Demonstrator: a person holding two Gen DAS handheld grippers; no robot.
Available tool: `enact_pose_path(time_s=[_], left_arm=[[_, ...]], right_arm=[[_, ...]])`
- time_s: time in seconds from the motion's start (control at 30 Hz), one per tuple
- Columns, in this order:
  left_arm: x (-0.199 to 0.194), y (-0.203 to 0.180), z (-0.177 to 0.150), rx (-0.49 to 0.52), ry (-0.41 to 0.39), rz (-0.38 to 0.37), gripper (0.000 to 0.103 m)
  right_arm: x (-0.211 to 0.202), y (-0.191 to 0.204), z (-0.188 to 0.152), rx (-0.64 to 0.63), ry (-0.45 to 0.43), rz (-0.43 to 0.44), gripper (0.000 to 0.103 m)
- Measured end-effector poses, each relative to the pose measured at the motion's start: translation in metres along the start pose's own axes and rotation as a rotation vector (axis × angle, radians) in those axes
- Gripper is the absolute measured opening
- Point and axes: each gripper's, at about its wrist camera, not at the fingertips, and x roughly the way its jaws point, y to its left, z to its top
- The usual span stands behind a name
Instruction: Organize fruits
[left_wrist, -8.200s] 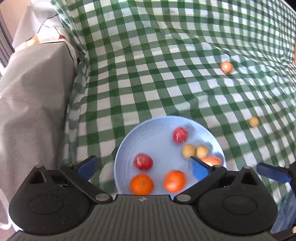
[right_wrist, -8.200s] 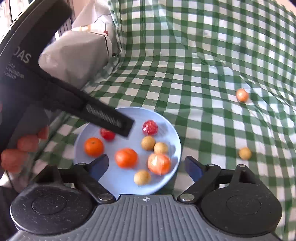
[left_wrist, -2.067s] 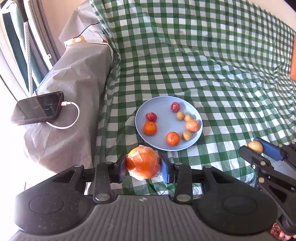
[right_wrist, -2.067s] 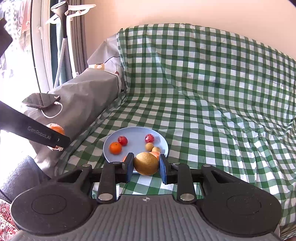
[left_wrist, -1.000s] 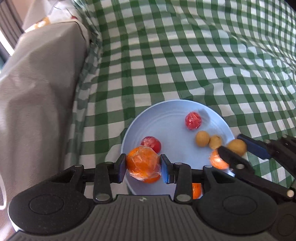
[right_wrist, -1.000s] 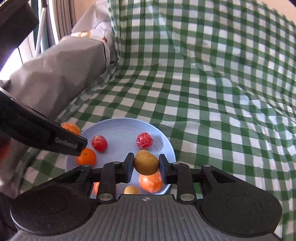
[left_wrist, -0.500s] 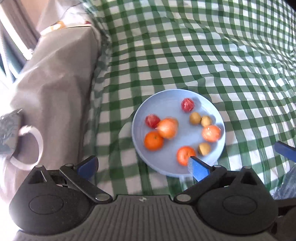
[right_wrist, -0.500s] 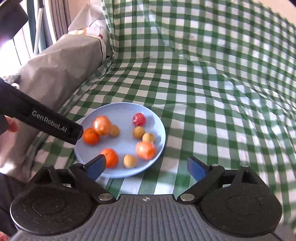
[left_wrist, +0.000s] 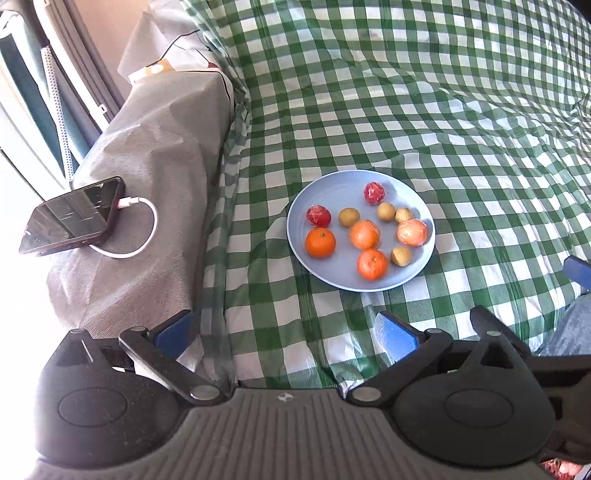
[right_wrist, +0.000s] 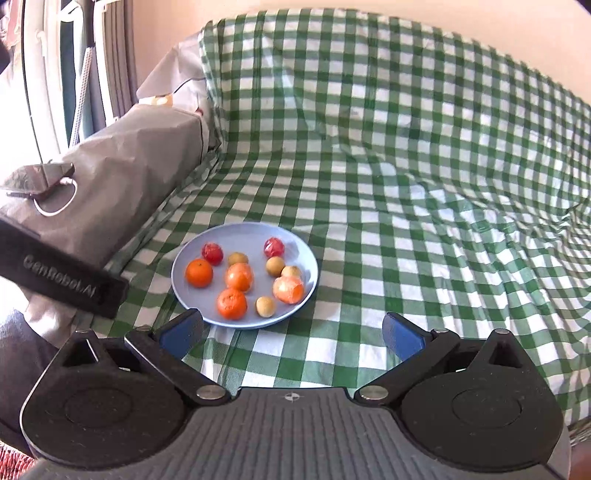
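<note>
Nine fruits (left_wrist: 364, 234) gathered on the blue plate (left_wrist: 332, 186) atop a green-checked sofa cover (left_wrist: 424, 110), with the left gripper (left_wrist: 284, 332) and right gripper (right_wrist: 291, 328) both spread wide and empty just short of it, jaws just opened.

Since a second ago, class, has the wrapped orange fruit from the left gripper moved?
Yes. It left the left gripper, whose jaws just opened, and now lies on the blue plate as the wrapped orange fruit.

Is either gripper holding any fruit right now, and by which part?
Nothing is held. The left gripper and right gripper have just opened, empty; all fruit lies on the blue plate.
</note>
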Motion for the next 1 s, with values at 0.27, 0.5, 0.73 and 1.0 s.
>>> enact_pose_path(time_s=[0.27,0.5,0.73,1.0], left_arm=[[-0.014,-0.001,-0.005,-0.004,-0.027,0.000,0.103],[-0.015,-0.002,-0.005,0.000,-0.028,-0.002,0.103],[-0.013,-0.001,-0.005,0.000,-0.025,0.002,0.103],[-0.009,-0.001,-0.005,0.000,-0.019,0.028,0.103]], right_arm=[[-0.016,0.002,0.000,-0.013,-0.038,-0.013,0.102],[-0.021,0.003,-0.001,-0.012,-0.048,-0.021,0.102],[-0.021,0.004,-0.001,-0.013,-0.048,-0.022,0.102],[-0.020,0.006,0.000,-0.016,-0.049,-0.024,0.102]])
